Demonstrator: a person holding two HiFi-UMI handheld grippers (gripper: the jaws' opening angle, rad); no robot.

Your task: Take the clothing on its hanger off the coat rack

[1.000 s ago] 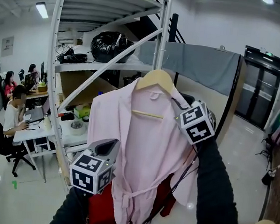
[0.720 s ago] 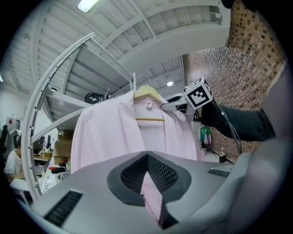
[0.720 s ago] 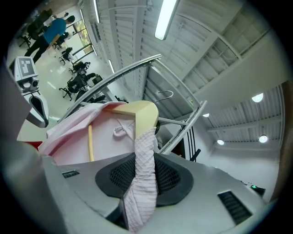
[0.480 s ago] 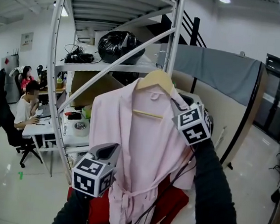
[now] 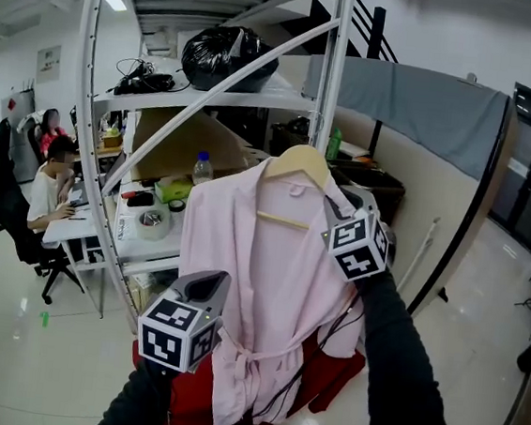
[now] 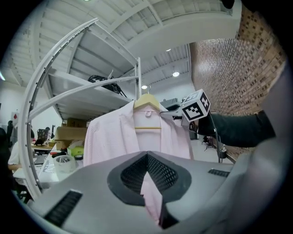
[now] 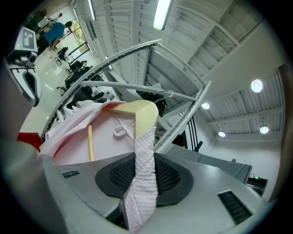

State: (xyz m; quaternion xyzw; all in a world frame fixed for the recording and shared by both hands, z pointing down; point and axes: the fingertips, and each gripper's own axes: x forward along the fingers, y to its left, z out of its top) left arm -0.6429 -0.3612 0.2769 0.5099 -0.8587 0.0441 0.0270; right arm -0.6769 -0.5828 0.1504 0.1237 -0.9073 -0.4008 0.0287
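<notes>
Rack [image 5: 332, 72]: white metal frame with diagonal braces, standing behind the garment.

Robe [image 5: 267, 283]: pink, waffle-textured, with a tied belt, hanging full length in front of the rack and just beside its upright. Judged light, soft and limp. It will sway and could slide off a tilted hanger, so cloth alone gives no firm hold. The best hold is at a shoulder, where the cloth lies over wood.

Hanger [image 5: 297, 161]: pale wood with a crossbar, rigid, inside the robe's shoulders. It is the load-bearing part and should be kept level.

Right gripper [image 5: 336, 210]: clamped on the robe's shoulder cloth at the hanger's arm end. A twisted strip of pink fabric runs up between its pads.

Left gripper [image 6: 147, 156]: lower down, in front of the robe's skirt, with its jaw tips together. Pink shows in the slot beneath them. I cannot settle whether this is caught cloth or the robe beyond.

Hook [image 7: 165, 94]: thin wire that looks clear of any rail, though this is not certain.
</notes>
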